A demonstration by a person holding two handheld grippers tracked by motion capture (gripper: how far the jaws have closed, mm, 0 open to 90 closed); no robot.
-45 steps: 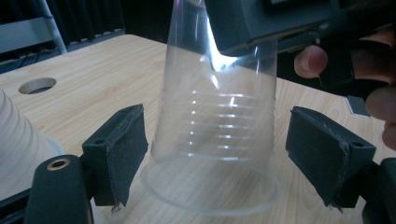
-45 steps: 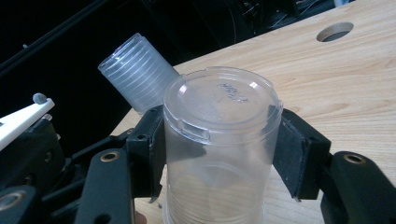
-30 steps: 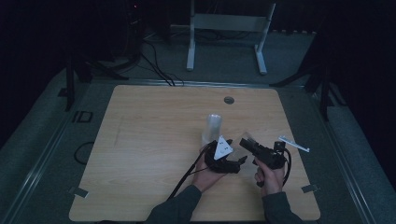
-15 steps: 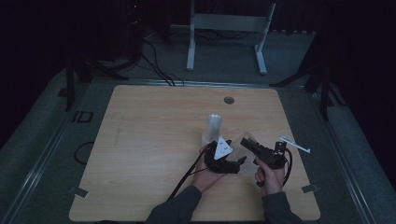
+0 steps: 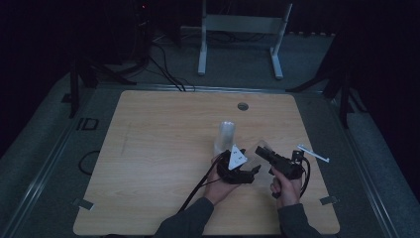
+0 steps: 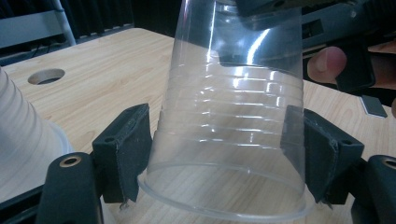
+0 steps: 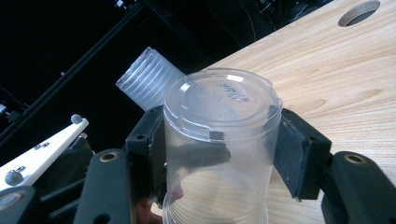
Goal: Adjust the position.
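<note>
Clear plastic cup (image 6: 229, 140) upside down at frame centre, left gripper (image 6: 229, 163) clamping its rim end, right gripper (image 7: 217, 154) clamping its base, likely to pull apart nested cups.

Light wood table (image 5: 163, 148) with a round cable hole (image 5: 242, 106) near the far edge. Stack of clear cups (image 5: 225, 136) standing just this side of the hole.

So there's a clear plastic cup (image 6: 229, 140), ribbed sides, flipped upside down with its rim facing the wooden table (image 5: 158, 148) and its flat base up (image 7: 222, 100). It's held off the table near the front right part. Just beside it stands a stack of frosted cups (image 5: 225, 136), also upside down.
</note>
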